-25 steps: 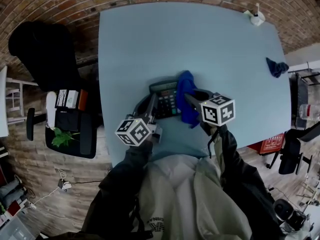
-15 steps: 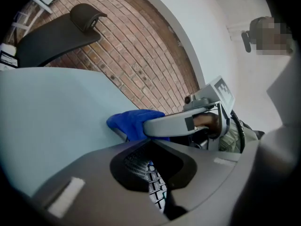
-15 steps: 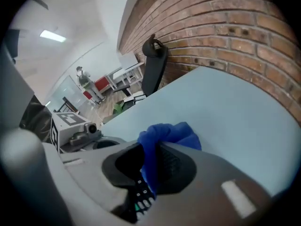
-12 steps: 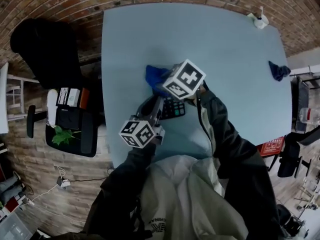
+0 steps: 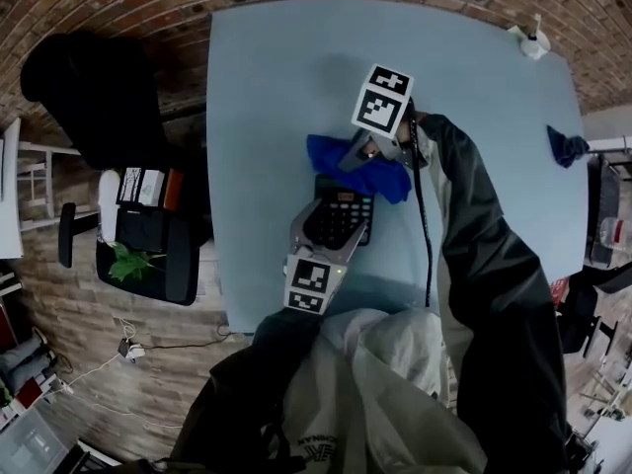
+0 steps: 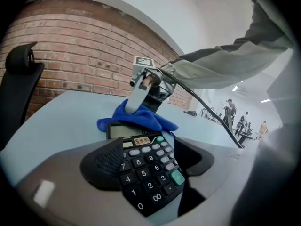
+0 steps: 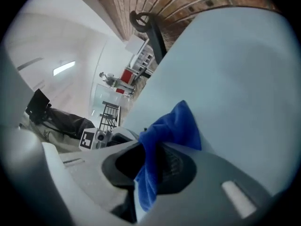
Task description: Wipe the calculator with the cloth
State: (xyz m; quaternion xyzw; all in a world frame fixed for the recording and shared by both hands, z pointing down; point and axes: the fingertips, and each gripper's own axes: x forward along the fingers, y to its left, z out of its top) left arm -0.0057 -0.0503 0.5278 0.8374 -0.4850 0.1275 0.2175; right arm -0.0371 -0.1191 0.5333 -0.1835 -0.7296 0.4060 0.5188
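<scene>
The calculator (image 5: 339, 215) lies flat on the desk (image 5: 296, 57), close to the near edge and nearer the left edge than the right, with its display end turned toward the far edge. The left gripper (image 6: 149, 154) reaches in from the near edge. Its jaws have just been opening and now stand wide, one on each side of the calculator's keypad end. The right-hand pad is clear of the calculator's side, so nothing is clamped.

The cloth (image 5: 388, 182), blue and crumpled, sits just beyond the calculator and touches its display end, partly draped over that edge. The right gripper (image 7: 149, 160) comes at it from the far side and points back toward the near edge. Its jaws are narrow and pinch a fold of the cloth between the pads, while the rest of the cloth spreads on the desk. A dark sleeve (image 5: 474, 255) runs from this gripper back to the near edge, with a thin cable (image 5: 426, 225) alongside it.

A small blue bundle (image 5: 566, 146) lies at the right edge, well apart from the calculator. A white object (image 5: 533, 42) stands in the far right corner.
</scene>
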